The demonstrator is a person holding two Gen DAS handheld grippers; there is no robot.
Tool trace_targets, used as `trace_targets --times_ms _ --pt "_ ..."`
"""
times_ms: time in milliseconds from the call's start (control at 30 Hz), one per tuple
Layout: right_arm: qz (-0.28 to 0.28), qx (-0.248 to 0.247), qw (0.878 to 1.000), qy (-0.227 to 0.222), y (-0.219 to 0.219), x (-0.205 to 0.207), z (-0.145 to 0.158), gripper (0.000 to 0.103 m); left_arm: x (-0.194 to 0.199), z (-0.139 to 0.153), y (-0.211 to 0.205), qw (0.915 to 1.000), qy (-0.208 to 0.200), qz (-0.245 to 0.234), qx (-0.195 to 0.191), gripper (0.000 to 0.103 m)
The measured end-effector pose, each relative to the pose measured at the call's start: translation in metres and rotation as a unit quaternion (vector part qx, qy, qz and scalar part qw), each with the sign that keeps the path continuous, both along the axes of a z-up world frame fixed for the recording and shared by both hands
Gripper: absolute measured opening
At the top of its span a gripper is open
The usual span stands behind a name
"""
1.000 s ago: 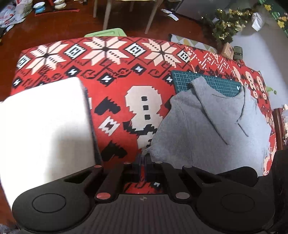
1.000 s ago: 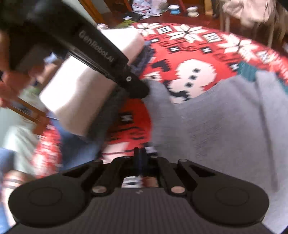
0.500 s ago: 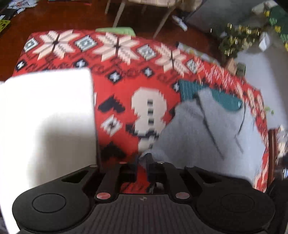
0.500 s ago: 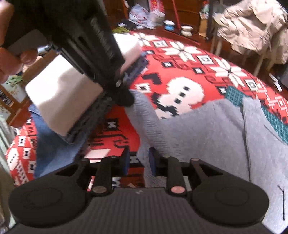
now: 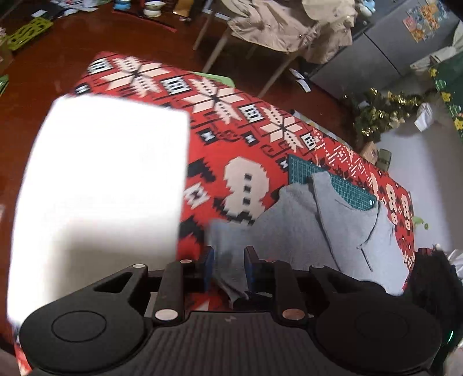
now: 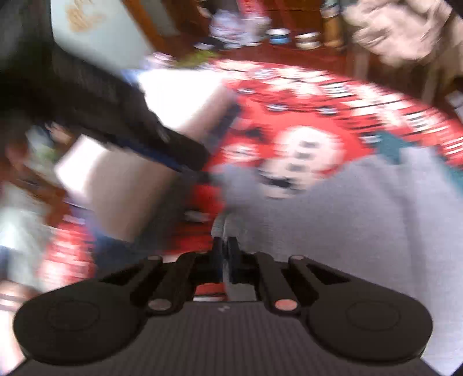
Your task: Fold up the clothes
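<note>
Now, sweater (image 5: 306, 231): grey, spread on the right part of the tablecloth (image 5: 231, 144), its far edge over the mat (image 5: 341, 185); one corner is raised toward the left gripper.
Left gripper (image 5: 228, 269): fingers apart with a clear gap; the raised grey corner hangs between them, and whether either pad touches it cannot be told.
Right gripper (image 6: 224, 260): fingers drawn nearly together on a fold of the sweater's near edge, pinching it; this view is heavily blurred.
Stack (image 5: 98, 188): a white folded block on top, dark folded layers showing under it in the right wrist view, on the left part of the cloth, beside the left gripper.
Tablecloth: red, with white snowflakes and a snowman figure.
Mat: green gridded sheet, partly under the sweater.
Bowls (image 5: 137, 4): two small ones on the far floor; contents cannot be seen.
Chair (image 5: 277, 23): behind the table, with a beige garment heaped on it.
</note>
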State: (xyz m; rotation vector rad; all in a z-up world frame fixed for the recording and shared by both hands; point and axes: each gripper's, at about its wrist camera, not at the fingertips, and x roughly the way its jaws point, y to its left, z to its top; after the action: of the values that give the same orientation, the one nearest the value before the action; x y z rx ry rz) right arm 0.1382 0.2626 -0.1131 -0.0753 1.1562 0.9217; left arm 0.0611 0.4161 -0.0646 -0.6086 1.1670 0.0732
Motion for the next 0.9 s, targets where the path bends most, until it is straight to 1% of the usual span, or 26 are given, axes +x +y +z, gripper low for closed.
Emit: trace_targets --times_ms 33,67,133,167,200,233,333,367,433,467,533,567,600,633,667,733,800,867,900 --pt "0.01 0.018 0.999 0.024 0.001 0.001 0.002 0.004 -0.008 0.0 0.001 1.0 0.005 0.008 -0.001 0.021" --pt "0.019 0.006 0.999 0.029 0.003 0.0 0.0 0.006 -0.017 0.0 0.001 0.9998 0.01 0.017 -0.003 0.021" --pt "0.027 -0.011 0.999 0.03 0.005 -0.001 -0.004 0.015 -0.032 -0.002 0.001 0.9993 0.019 0.032 -0.007 0.022" --pt "0.026 -0.016 0.999 0.028 0.005 -0.002 -0.006 0.028 -0.039 -0.004 0.001 0.999 0.024 0.037 -0.009 0.023" --pt "0.021 -0.007 0.999 0.026 0.001 -0.002 -0.004 0.034 -0.046 -0.006 -0.001 0.9987 0.03 0.041 -0.01 0.023" --pt "0.016 0.002 1.0 0.025 -0.002 -0.002 -0.001 0.043 -0.052 -0.007 -0.002 0.9985 0.032 0.043 -0.011 0.023" --pt "-0.021 0.046 0.998 0.038 -0.02 0.002 0.011 0.044 -0.069 -0.009 -0.014 0.9989 0.024 0.036 -0.018 0.023" --pt "-0.038 0.052 0.997 0.043 -0.026 0.006 0.014 0.044 -0.073 -0.011 -0.02 0.9992 0.019 0.028 -0.02 0.023" --pt "-0.063 0.054 0.995 0.052 -0.04 0.011 0.017 0.044 -0.077 -0.015 -0.039 0.9999 0.009 -0.008 -0.001 0.022" --pt "-0.072 0.051 0.995 0.055 -0.046 0.014 0.018 0.044 -0.077 -0.017 -0.051 0.999 0.003 -0.036 0.028 0.022" --pt "-0.075 0.037 0.995 0.054 -0.055 0.016 0.018 0.044 -0.075 -0.022 -0.072 0.9922 -0.009 -0.089 0.087 0.022" --pt "-0.071 0.03 0.996 0.055 -0.059 0.015 0.018 0.044 -0.073 -0.025 -0.082 0.9866 -0.019 -0.113 0.117 0.023" --pt "-0.066 0.024 0.996 0.055 -0.062 0.013 0.018 0.044 -0.071 -0.029 -0.092 0.9791 -0.029 -0.135 0.149 0.025" --pt "-0.062 0.017 0.996 0.056 -0.065 0.012 0.017 0.044 -0.068 -0.034 -0.1 0.9732 -0.034 -0.151 0.17 0.025" --pt "-0.061 0.013 0.996 0.056 -0.069 0.01 0.017 0.044 -0.066 -0.039 -0.105 0.9686 -0.038 -0.166 0.181 0.026" --pt "-0.059 0.006 0.997 0.058 -0.077 0.006 0.018 0.044 -0.061 -0.051 -0.111 0.9656 -0.036 -0.185 0.179 0.026" --pt "-0.059 0.0 0.996 0.061 -0.084 0.002 0.02 0.044 -0.057 -0.062 -0.114 0.9648 -0.033 -0.19 0.179 0.028" --pt "-0.065 -0.005 0.996 0.064 -0.092 -0.001 0.023 0.044 -0.056 -0.064 -0.117 0.9613 -0.043 -0.189 0.196 0.037" --pt "-0.068 -0.005 0.996 0.065 -0.094 -0.001 0.024 0.044 -0.055 -0.065 -0.118 0.9599 -0.045 -0.186 0.204 0.04"
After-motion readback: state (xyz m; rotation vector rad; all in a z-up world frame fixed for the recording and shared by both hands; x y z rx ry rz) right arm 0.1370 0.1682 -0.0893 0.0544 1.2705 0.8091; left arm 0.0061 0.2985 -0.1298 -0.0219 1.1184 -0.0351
